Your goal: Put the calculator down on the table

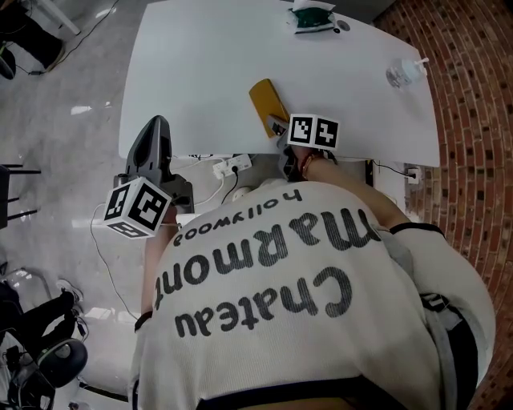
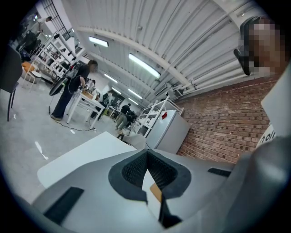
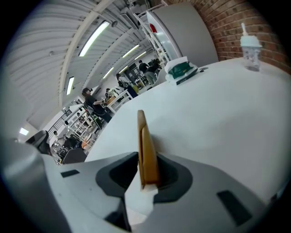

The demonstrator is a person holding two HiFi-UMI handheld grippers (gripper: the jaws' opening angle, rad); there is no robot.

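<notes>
The yellow calculator (image 1: 268, 105) slants over the near edge of the white table (image 1: 200, 64). My right gripper (image 1: 279, 125) is shut on its near end. In the right gripper view the calculator (image 3: 146, 150) stands edge-on between the two dark pads (image 3: 119, 175), above the tabletop (image 3: 218, 118). My left gripper (image 1: 156, 132) hangs off the table's left front corner, pointing level, shut with nothing in it. In the left gripper view its pads (image 2: 132, 170) meet at the tips of the left gripper (image 2: 146, 154), and the table (image 2: 77, 159) lies beyond.
A green and white object (image 1: 313, 18) sits at the table's far edge, with a lidded clear cup (image 1: 405, 72) at the far right. A power strip with cables (image 1: 228, 166) lies under the near edge. A brick surface (image 1: 473, 120) borders the right side.
</notes>
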